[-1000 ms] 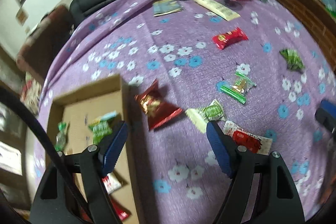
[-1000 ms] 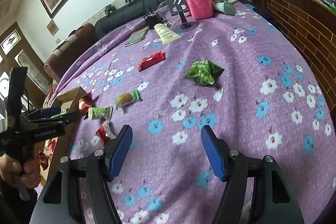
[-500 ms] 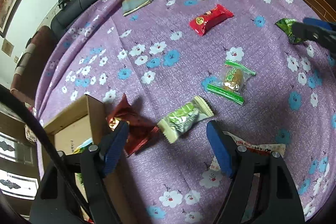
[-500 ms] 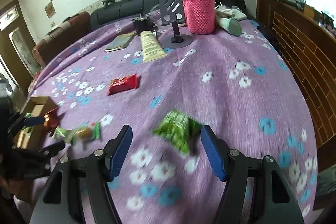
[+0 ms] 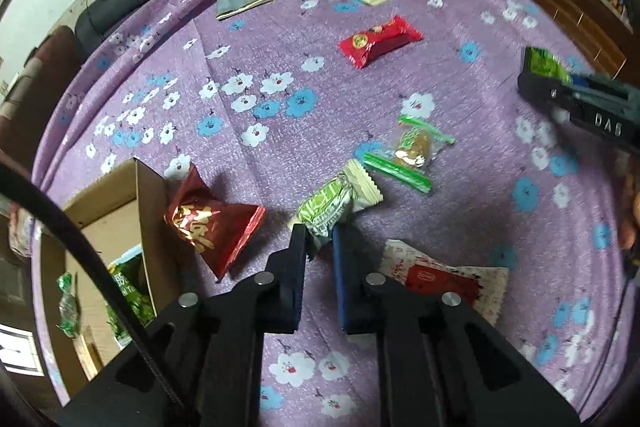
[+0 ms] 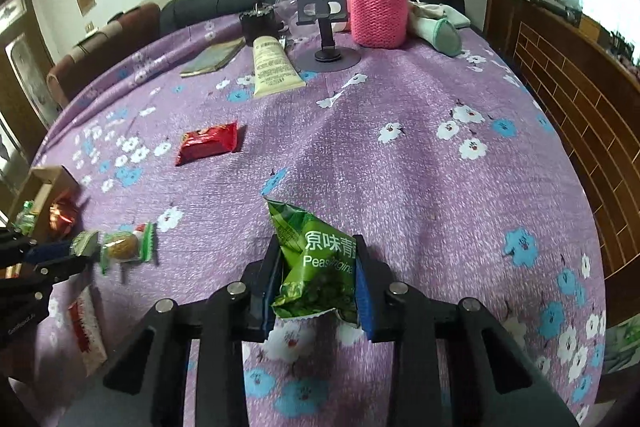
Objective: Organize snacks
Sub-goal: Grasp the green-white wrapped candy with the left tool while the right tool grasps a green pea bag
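Observation:
My left gripper (image 5: 320, 239) points down at the purple flowered cloth and is shut on the near end of a green-and-cream snack bar (image 5: 340, 195). Beside it lie a dark red foil bag (image 5: 212, 223), a red-and-white packet (image 5: 440, 279) and a clear packet with green ends (image 5: 412, 151). An open cardboard box (image 5: 120, 195) at the left holds several green snacks. The jaws of my right gripper (image 6: 316, 255) are closing, and their blue pads squeeze a green pea bag (image 6: 320, 267). A red packet (image 6: 208, 143) lies farther out on the cloth.
At the table's far end stand a flask in a pink knitted sleeve (image 6: 378, 7), a black phone stand (image 6: 326, 23), a cream tube (image 6: 274, 67) and a booklet (image 6: 214, 57). A dark sofa runs behind the table. Brick wall panelling is at the right.
The left jaws were wide open and have shut on the green-and-cream bar. The right gripper came over the green pea bag and its jaws have closed in on it.

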Available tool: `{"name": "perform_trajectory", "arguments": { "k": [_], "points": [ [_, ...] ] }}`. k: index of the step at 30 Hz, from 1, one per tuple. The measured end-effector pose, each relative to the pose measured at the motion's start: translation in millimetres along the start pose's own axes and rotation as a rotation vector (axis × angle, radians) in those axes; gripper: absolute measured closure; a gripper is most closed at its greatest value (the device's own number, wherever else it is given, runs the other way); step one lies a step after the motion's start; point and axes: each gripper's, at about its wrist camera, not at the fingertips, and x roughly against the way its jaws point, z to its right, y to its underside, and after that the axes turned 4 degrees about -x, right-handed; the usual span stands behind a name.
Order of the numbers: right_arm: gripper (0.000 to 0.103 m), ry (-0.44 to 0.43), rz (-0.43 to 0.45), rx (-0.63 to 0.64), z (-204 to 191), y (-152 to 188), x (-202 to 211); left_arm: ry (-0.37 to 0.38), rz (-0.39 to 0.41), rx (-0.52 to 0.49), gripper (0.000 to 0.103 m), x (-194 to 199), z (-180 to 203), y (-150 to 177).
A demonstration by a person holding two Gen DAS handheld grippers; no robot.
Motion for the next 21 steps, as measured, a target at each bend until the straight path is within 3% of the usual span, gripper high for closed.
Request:
{"name": "perform_trajectory", "arguments": {
  "k": [10,12,13,21],
  "points": [
    [0.071,-0.091,0.05,-0.039,-6,16,34,0.126,0.022,0.051,0.091,18,-12,11],
    [0.071,-0.105,0.058,-0.045,-7,21,41,0.137,0.024,0.06,0.091,21,-13,15],
    [0.071,-0.114,0.06,-0.049,-8,23,44,0.139,0.025,0.061,0.1,23,-14,17],
    [0.071,-0.18,0.098,-0.078,-16,41,72,0.174,0.069,0.076,0.1,47,-16,37]
  ]
}}
